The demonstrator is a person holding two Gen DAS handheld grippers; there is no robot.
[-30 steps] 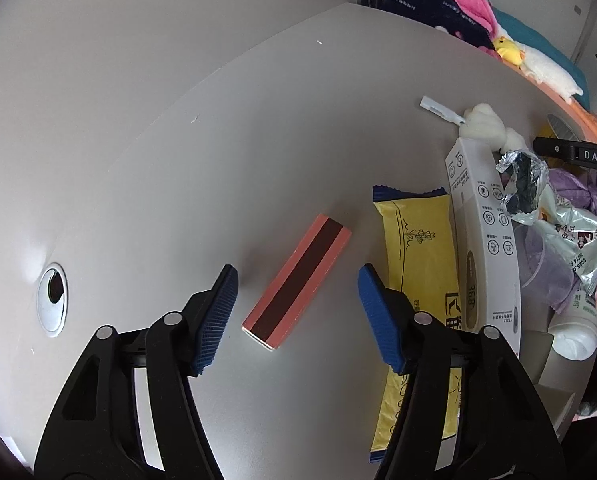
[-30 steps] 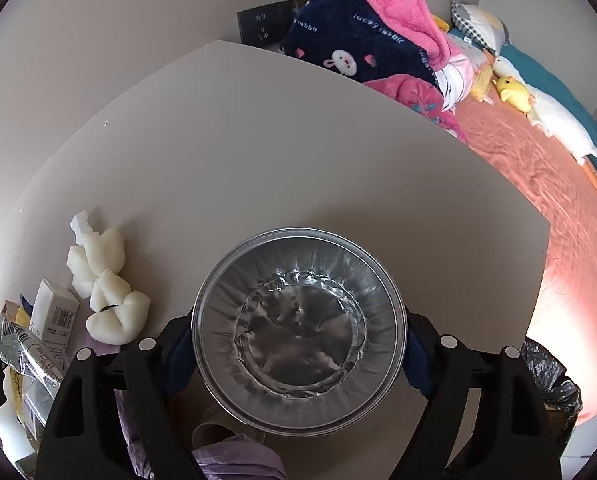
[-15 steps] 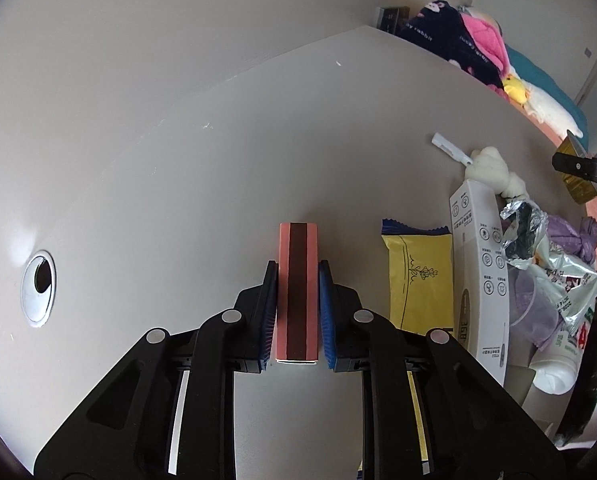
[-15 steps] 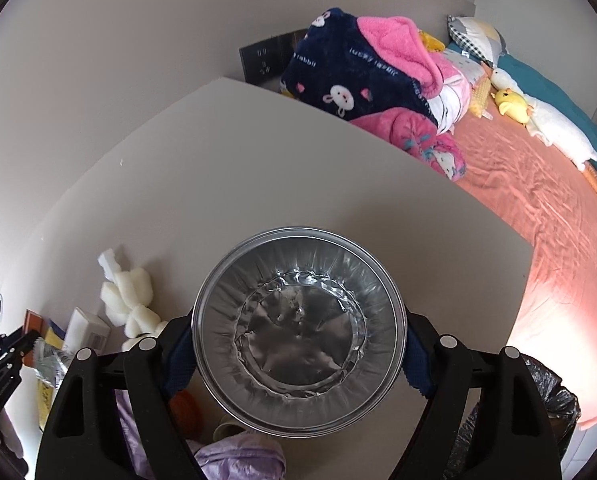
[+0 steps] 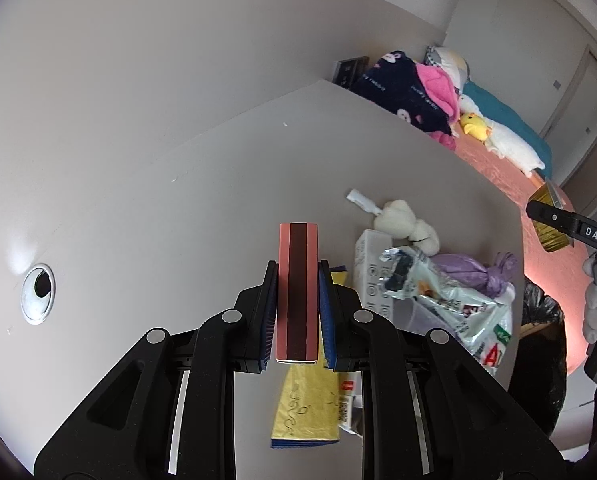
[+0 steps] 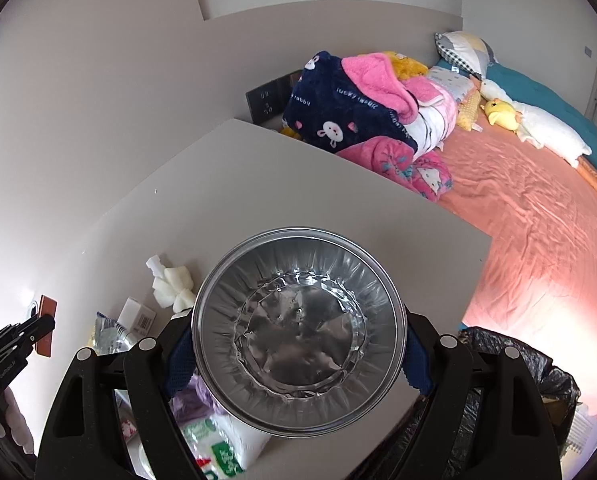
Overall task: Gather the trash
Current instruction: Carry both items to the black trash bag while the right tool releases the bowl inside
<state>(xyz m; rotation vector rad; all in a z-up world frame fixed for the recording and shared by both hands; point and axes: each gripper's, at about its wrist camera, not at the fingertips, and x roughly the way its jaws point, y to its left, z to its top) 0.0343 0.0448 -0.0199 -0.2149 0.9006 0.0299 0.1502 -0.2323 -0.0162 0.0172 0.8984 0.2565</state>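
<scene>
My left gripper (image 5: 297, 292) is shut on a pink box with a dark brown stripe (image 5: 297, 280) and holds it above the grey table (image 5: 202, 208). My right gripper (image 6: 296, 344) is shut on a round foil bowl (image 6: 296, 332) and holds it above the table's right part. A black-lined trash bin (image 6: 530, 376) stands beside the table's right edge; it also shows in the left wrist view (image 5: 542, 320). The left gripper with the pink box (image 6: 44, 324) shows at the left of the right wrist view.
On the table lie a yellow snack packet (image 5: 306, 404), a white carton (image 5: 372, 264), a silver wrapper (image 5: 438, 292), a purple bag (image 5: 470, 272) and white foam pieces (image 5: 402, 220). A cable hole (image 5: 37, 294) is at the left. A bed (image 6: 538, 208) with blankets is beyond.
My left gripper closed on the pink box and lifted it off the table. My right gripper rose with the foil bowl, and the bin came into its view.
</scene>
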